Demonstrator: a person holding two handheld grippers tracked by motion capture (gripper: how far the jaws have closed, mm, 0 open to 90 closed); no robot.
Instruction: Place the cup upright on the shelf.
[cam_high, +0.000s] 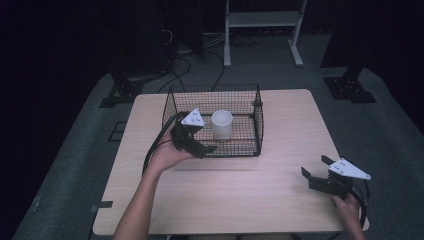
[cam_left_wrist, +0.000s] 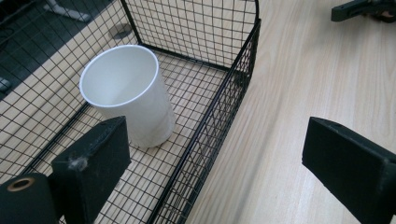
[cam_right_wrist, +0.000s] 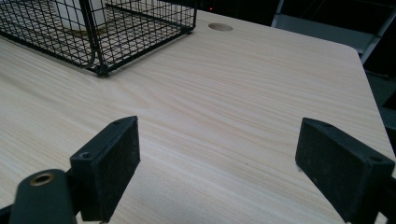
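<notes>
Your left gripper fingers spread wide astride the wire basket wall, white cup just beyond one finger; right gripper fingers wide over bare bench.

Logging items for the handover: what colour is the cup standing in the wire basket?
White, plain inside and out. The cup shows best in the left gripper view.

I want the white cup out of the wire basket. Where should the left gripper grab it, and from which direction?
Grip the cup at its rim, coming from above. It stands upright with its mouth open, and the basket walls rise around it, so a side approach looks blocked. The left gripper, jaws open, hovers over the basket's near edge. One jaw inside the rim, one outside, should hold.
</notes>
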